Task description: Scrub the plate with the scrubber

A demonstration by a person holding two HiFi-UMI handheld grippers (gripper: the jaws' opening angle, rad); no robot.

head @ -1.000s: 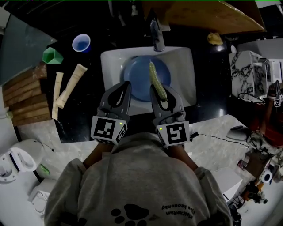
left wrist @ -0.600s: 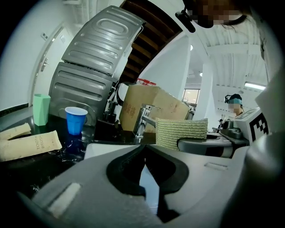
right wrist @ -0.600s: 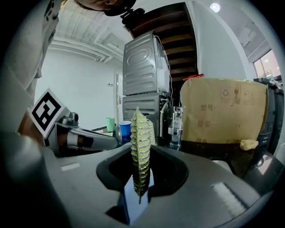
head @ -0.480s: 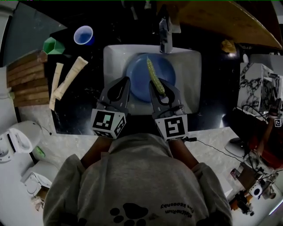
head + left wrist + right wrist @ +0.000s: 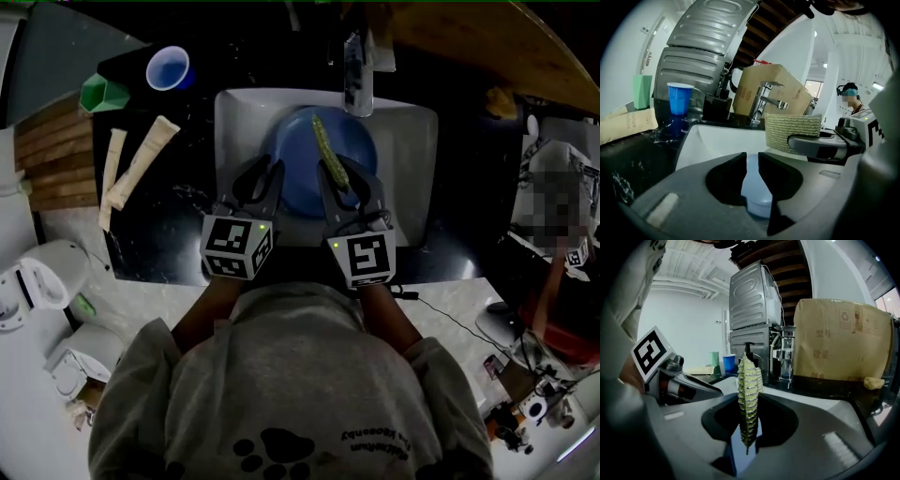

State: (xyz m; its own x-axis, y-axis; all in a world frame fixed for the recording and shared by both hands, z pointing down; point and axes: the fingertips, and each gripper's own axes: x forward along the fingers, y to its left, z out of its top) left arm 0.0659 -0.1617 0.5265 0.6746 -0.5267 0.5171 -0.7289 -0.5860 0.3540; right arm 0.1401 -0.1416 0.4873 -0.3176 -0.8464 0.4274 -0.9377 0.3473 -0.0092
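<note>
So the blue plate (image 5: 292,150) is sitting flat in the white sink (image 5: 412,159), which is set into the dark table (image 5: 159,239) toward its far edge, right under the faucet (image 5: 356,80). The right tongs (image 5: 345,183) are clamped on the scrubber (image 5: 328,155), a yellowish-green mesh pad held on edge. It sticks out past the tips over the middle of the plate; can't tell if it's actually touching the plate.

The left tongs (image 5: 269,171) are right next to them, over the plate's left rim. Their jaws have just been opening, so there's a narrow gap now. In the left gripper view you can see the plate's blue through that gap, but the pads aren't pinching anything.

Over at the table's far left corner there's a blue cup (image 5: 169,67) with a green container (image 5: 103,94) just beside it.
</note>
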